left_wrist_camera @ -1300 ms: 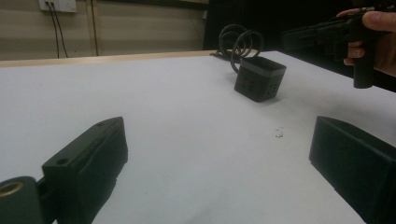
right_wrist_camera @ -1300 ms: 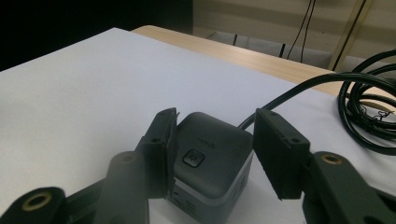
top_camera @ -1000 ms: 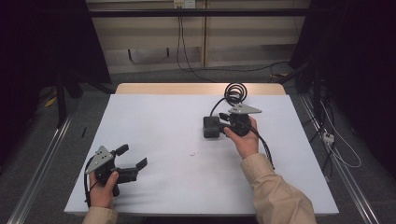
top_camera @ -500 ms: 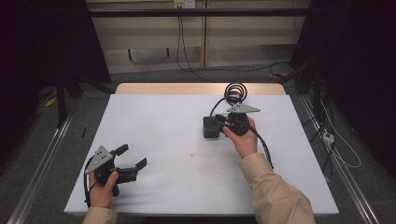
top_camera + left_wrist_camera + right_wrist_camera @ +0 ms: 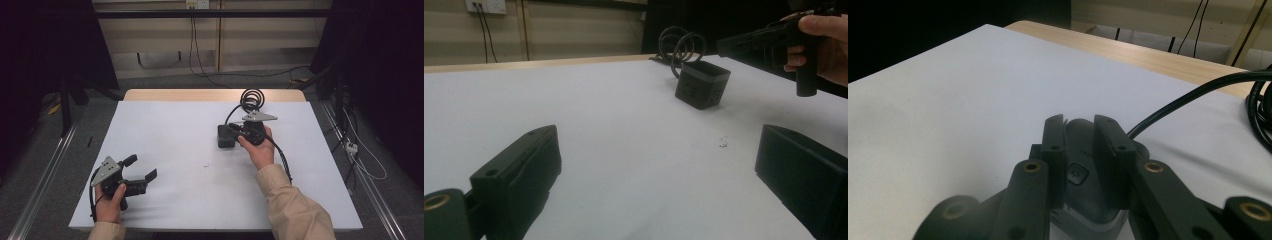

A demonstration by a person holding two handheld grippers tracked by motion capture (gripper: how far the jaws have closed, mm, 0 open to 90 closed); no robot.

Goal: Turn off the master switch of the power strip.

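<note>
In the high view, a black power cube [image 5: 226,136] sits on the white desk [image 5: 170,130], right of the desk's middle and towards its far edge. The right gripper [image 5: 239,134] comes at the cube from the right, its jaws against the cube's sides, with the right hand [image 5: 257,147] behind it. A coiled black cable [image 5: 251,98] lies just beyond the cube, by the desk's far edge. The left gripper [image 5: 142,169] rests well apart from the cube, near the desk's near left corner, jaws spread wide with nothing between them, held by the left hand [image 5: 111,200]. In the left gripper view, its two jaws stand far apart over bare desk; the cube [image 5: 702,85] stands farther off, outlets showing on its side, the cable [image 5: 679,47] curled behind it, and the right gripper reaches in from the right above it. In the right gripper view, the jaws have just been closing and now clasp the cube [image 5: 1082,172] between them, pads pressed to its two sides, a small square button showing on its top; its cable [image 5: 1198,92] leads away to the right.
</note>
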